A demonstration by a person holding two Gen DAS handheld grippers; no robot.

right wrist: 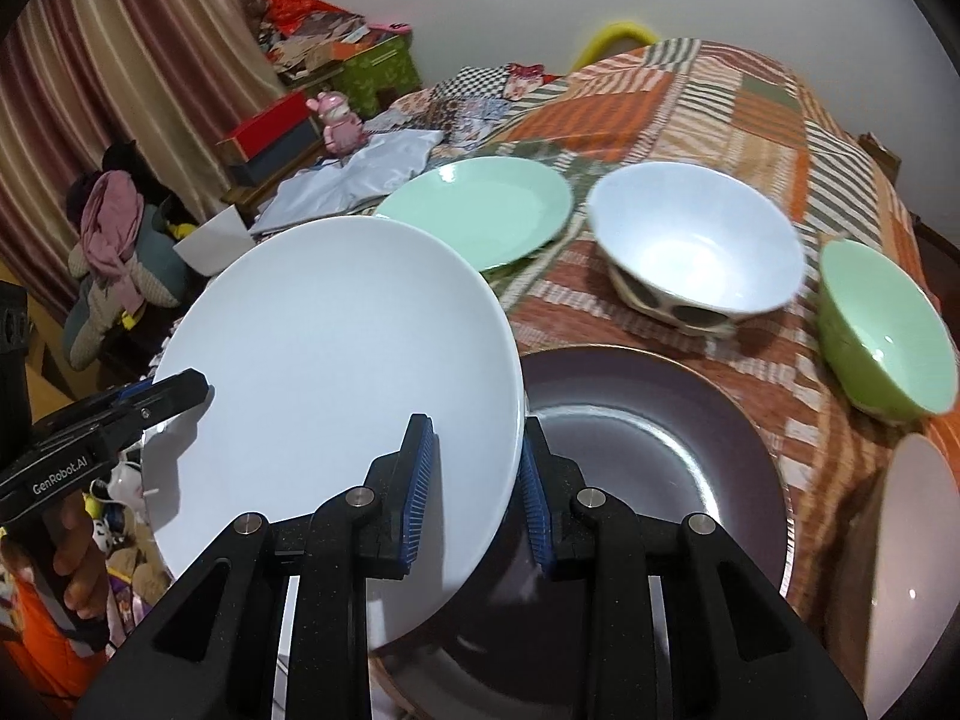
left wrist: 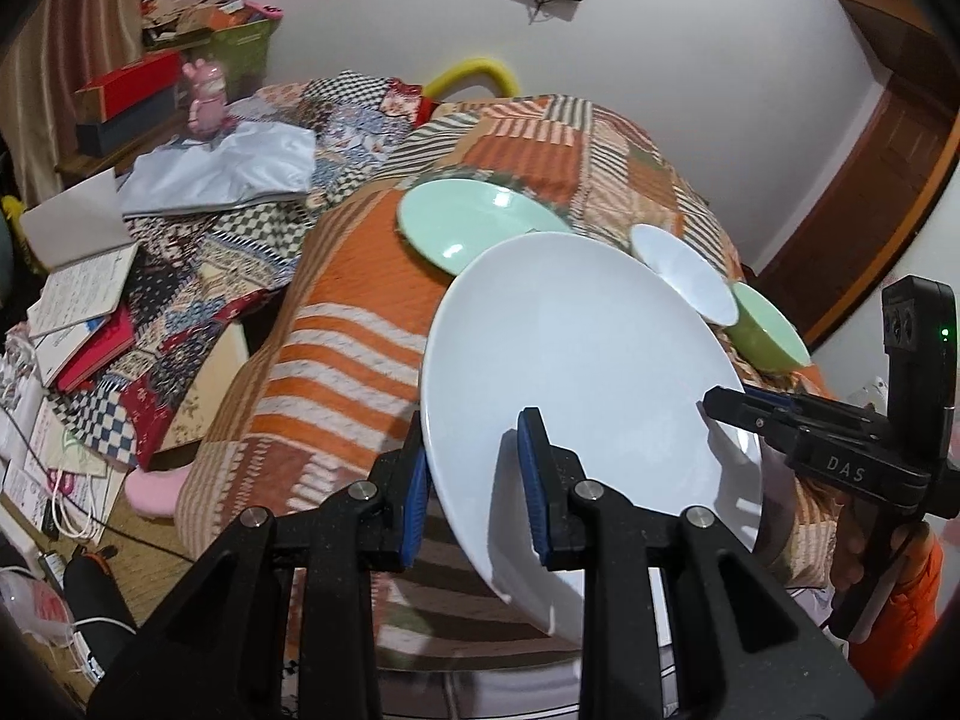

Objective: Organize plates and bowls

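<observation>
- Left wrist view: white plate (left wrist: 576, 372), plain and glossy, is tilted above the patchwork cloth (left wrist: 336, 360); the left gripper (left wrist: 474, 468) clamps its near rim, and the right gripper (left wrist: 729, 405) pinches the opposite edge.
- Right wrist view: white plate (right wrist: 336, 384) slopes over the dark plate (right wrist: 648, 456); the right gripper (right wrist: 477, 471), angled downward, clamps its rim.

The left gripper (left wrist: 474, 480) and right gripper (right wrist: 474, 480) both point steeply down, jaws clamped on opposite rims of the white plate (left wrist: 576, 354). A hand (right wrist: 78, 564) grips the left handle.
</observation>
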